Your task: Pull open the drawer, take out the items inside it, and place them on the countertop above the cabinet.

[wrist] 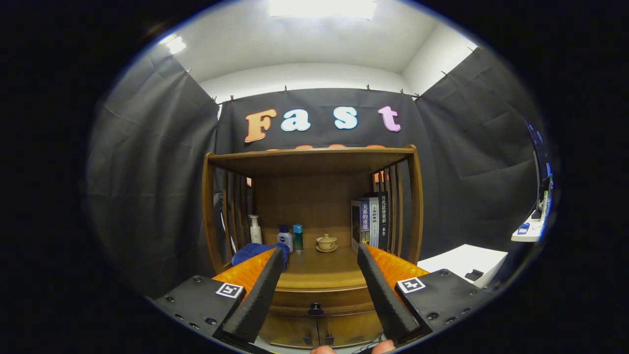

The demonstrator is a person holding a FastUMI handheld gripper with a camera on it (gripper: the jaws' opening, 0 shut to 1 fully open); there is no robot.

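**Wooden drawer shut, nothing taken out yet**

Wooden and closed, the drawer (319, 297) sits under the cabinet's table (317, 275), its dark knob (315, 309) between and just beyond the fingers of the tool (319, 258). Those fingers stand wide apart, gripping nothing. On the table rest a blue cloth (255, 251), a pump bottle (255, 230), two small bottles (291, 238), a lidded cup (327, 242) and books (369, 221) (whether any came from the drawer I cannot tell). By my judgement every step remains: pull, empty, place.
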